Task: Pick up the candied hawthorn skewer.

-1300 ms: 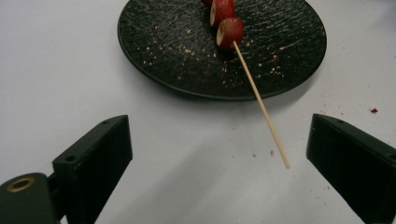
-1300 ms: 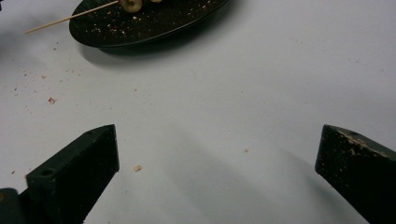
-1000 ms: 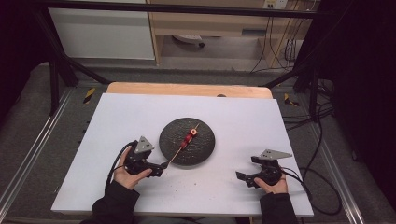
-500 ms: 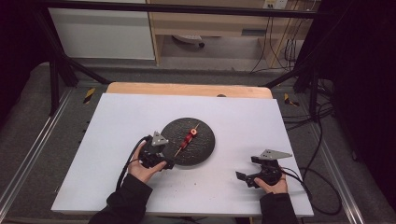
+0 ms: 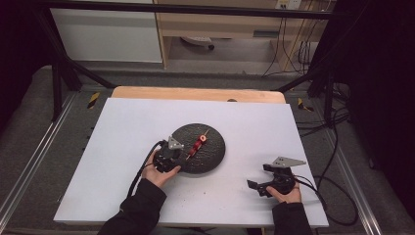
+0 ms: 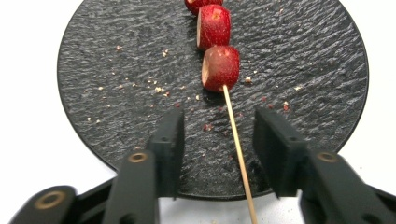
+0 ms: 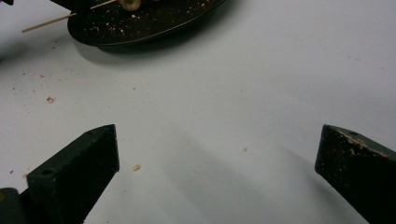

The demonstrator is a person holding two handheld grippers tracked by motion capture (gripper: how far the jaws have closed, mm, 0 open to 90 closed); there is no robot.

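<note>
A round black slate plate [image 5: 211,139] [image 6: 116,70] sits mid-table. On it lies a wooden skewer [image 5: 197,145] threaded with red fruit pieces [image 6: 219,67]; its bare stick [image 6: 236,144] runs off the plate's near edge. My left gripper [image 5: 180,157] [image 6: 219,121] is at that edge, open, one jaw on each side of the stick and neither touching it. My right gripper [image 5: 258,177] [image 7: 217,140] rests on the white table [image 5: 122,132] at the front right, open wide, with nothing between its jaws. Its view catches the plate [image 7: 154,21] and the stick's end [image 7: 46,22] farther off.
Crumbs dot the plate and the white surface near it [image 7: 49,99]. A wooden strip [image 5: 195,94] borders the table's far edge. Cables [image 5: 333,196] trail off the right side. Dark frame bars and a shelf unit stand behind the table.
My left gripper has moved right and forward from the table's front left to the plate's near edge, and now straddles the skewer's stick. The right gripper has stayed put.
</note>
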